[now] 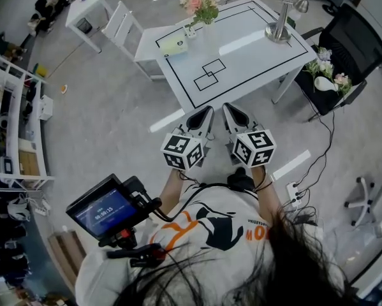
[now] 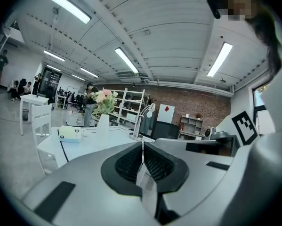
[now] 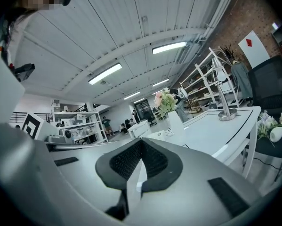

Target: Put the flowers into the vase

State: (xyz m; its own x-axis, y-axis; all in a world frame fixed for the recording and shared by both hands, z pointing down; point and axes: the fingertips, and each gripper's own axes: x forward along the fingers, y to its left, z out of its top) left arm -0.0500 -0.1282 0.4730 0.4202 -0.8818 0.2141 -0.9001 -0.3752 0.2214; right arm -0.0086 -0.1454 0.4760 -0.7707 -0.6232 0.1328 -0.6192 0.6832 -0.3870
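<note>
Vase (image 2: 103, 122) with pink flowers (image 1: 200, 4) stands by the table's (image 1: 254, 56) far edge, about midway. Pale box (image 1: 173, 45) sits just beside it, toward the far left corner. Lamp (image 1: 280, 23) is by the right edge, near the far right corner. More loose flowers (image 1: 331, 74) lie on the black chair's (image 1: 359, 34) seat, off the table's right edge. Left gripper (image 1: 208, 109) and right gripper (image 1: 227, 106) are side by side at the table's near edge, well apart from the vase. Both jaw pairs are pressed together with nothing between them.
</note>
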